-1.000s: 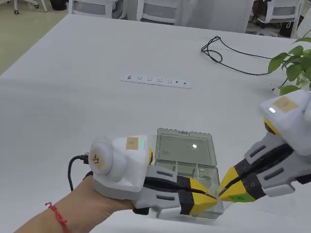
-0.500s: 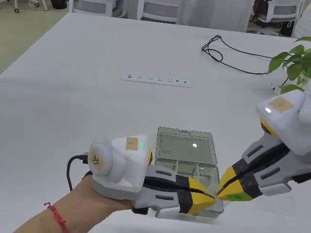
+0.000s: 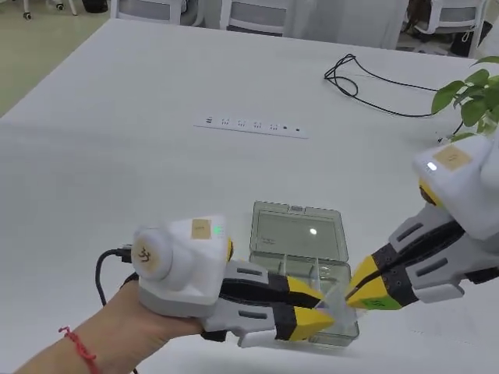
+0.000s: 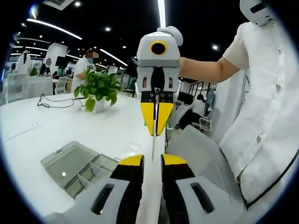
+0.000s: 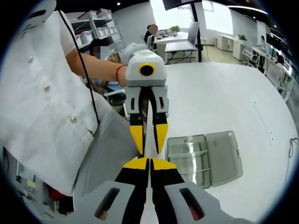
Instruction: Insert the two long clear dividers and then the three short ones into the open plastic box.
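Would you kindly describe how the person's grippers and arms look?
The left gripper and right gripper have white housings and black jaws with yellow tips; a black cable leaves the left. The person wears a red string bracelet and a white buttoned shirt.

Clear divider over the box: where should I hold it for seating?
By one end, as the right gripper does: jaws shut across the thin flat faces of the clear divider, coming from the right, leaving its lower edge free to enter the open box.
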The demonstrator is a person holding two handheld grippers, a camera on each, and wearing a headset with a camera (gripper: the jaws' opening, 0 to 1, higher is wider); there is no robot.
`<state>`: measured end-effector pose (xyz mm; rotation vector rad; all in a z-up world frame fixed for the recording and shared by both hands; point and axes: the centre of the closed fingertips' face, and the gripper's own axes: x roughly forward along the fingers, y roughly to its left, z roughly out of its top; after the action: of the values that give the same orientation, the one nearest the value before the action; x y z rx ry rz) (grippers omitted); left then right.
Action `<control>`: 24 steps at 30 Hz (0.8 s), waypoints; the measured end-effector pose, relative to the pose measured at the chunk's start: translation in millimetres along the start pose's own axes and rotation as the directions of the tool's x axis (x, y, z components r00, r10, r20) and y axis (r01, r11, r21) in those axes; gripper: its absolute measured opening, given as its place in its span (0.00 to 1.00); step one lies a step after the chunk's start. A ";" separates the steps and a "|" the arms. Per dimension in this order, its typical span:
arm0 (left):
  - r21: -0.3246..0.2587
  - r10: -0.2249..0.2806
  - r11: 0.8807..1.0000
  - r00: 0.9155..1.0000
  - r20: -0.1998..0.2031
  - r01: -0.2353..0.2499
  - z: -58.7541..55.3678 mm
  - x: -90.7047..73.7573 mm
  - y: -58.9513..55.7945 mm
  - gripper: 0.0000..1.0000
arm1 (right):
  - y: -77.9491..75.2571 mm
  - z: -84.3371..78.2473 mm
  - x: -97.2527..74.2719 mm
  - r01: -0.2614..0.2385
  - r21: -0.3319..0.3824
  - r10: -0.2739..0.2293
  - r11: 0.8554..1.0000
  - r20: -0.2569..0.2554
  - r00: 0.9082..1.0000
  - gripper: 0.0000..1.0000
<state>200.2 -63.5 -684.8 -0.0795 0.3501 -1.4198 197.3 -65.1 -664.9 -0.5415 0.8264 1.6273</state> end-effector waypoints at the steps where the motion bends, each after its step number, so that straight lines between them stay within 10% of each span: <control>1: 0.003 0.007 1.000 1.000 -0.002 -0.007 -1.2 -1.2 1.3 0.13 | -0.9 1.2 -0.1 0.004 0.001 -0.004 1.000 0.003 1.000 0.03; 24: 0.025 0.220 0.975 0.973 -0.066 -0.219 -32.0 -40.6 45.1 0.67 | -49.1 18.0 23.1 0.122 0.011 -0.122 0.992 0.004 0.993 0.03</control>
<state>229.6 -11.9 -719.1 0.0222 0.3904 -1.2078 241.5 -32.8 -681.2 -0.5697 0.7835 1.5109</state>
